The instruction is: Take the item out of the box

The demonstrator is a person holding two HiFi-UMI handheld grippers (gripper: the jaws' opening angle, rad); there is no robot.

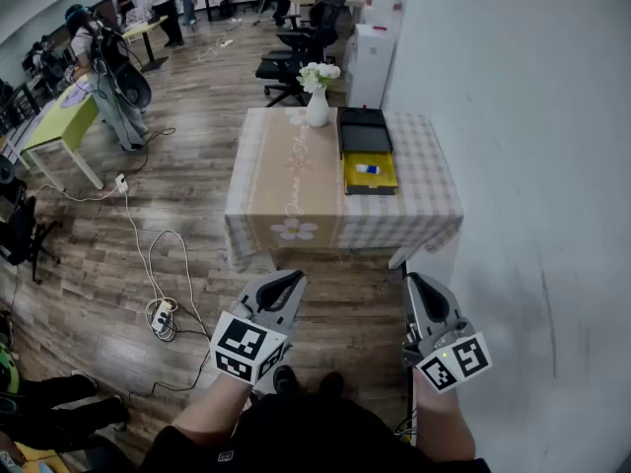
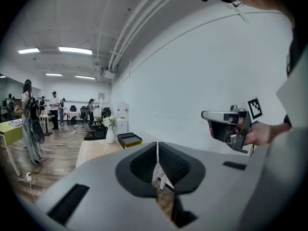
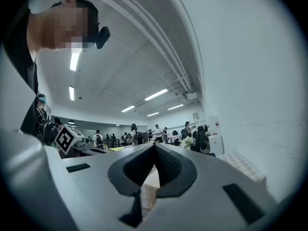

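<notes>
Short of the table (image 1: 296,180), the left gripper (image 1: 293,281) has its jaws together, empty. At the table's far side stand a flower vase (image 1: 316,106), then the open black box (image 1: 363,138), a small white-blue item (image 1: 367,168) inside it, too tiny to identify. The right gripper (image 1: 418,282), also short of the table, is closed, empty

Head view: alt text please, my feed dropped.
The left gripper and right gripper, both shut and empty, hover short of a table. On it sit an open box holding a small item, and a vase of flowers.
</notes>
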